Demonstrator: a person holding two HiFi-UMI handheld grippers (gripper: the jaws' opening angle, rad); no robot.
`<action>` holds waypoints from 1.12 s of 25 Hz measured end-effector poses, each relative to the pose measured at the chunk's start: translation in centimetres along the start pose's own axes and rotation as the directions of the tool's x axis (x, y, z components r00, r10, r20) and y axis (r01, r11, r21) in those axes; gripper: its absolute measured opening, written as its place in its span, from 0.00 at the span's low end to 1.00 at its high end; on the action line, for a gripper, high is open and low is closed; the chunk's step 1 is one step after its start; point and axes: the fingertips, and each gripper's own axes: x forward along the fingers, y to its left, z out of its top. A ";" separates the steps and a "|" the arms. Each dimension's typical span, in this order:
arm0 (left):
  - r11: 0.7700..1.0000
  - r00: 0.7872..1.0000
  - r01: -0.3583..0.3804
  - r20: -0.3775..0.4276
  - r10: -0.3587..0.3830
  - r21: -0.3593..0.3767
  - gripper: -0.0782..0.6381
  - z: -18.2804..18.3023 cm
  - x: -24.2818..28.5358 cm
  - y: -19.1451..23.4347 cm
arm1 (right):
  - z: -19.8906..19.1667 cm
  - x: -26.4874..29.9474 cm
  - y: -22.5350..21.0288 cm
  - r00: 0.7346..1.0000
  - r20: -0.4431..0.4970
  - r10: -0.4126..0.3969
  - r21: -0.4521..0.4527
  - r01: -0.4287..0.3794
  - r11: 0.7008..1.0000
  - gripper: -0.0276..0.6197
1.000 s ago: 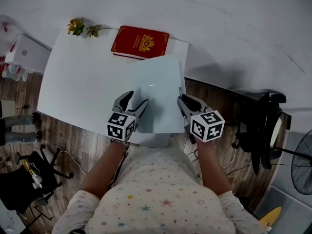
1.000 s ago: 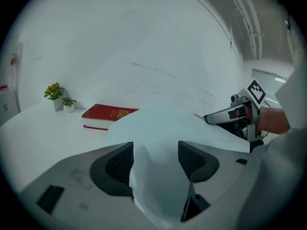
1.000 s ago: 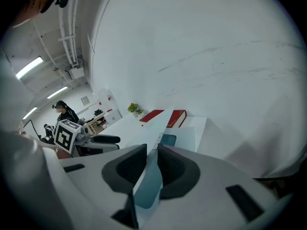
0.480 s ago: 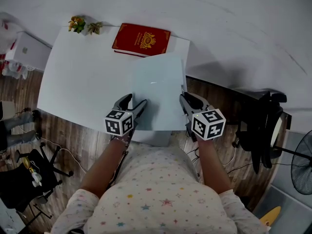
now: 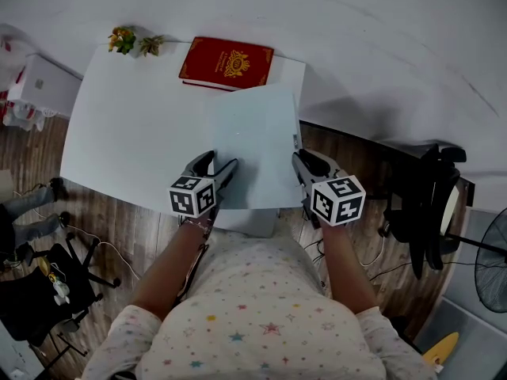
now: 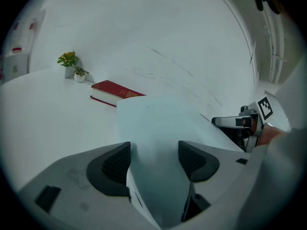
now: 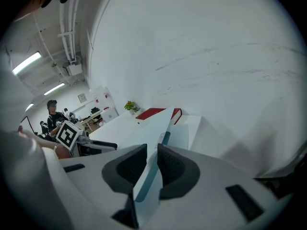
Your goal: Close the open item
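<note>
The open item is a flat pale blue case; its raised cover tilts over a white base at the table's near edge. My left gripper is at the cover's near left edge. Its jaws stand open, with the cover running between the fingers. My right gripper is shut on the cover's near right edge. In the right gripper view, that thin teal-lined edge is pinched between the two pads of the right gripper.
A red book lies at the far side of the white table, beyond the cover. Two small potted plants stand at the far left corner. A black chair and a fan are on the floor to the right.
The cover has shifted slightly away from me and its far edge sits nearer the red book. Both grippers stayed at its near corners, the left one nudging left.
</note>
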 end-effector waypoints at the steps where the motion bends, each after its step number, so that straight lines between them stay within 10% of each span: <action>1: 1.000 1.000 -0.004 -0.001 0.004 0.003 0.52 0.0 0.0 0.0 | -0.2 0.0 -0.1 1.000 -0.001 0.001 0.002 -0.001 1.000 0.15; 16: 0.999 0.999 -0.038 0.014 0.038 0.032 0.52 -0.2 0.2 0.2 | -3.8 -0.1 -2.4 0.992 0.025 0.121 0.266 -0.123 0.956 0.48; 28: 0.996 0.999 -0.048 -0.005 0.049 0.077 0.51 -0.4 0.5 -0.1 | -8.2 2.1 -1.5 0.985 -0.088 0.145 0.298 -0.113 0.948 0.66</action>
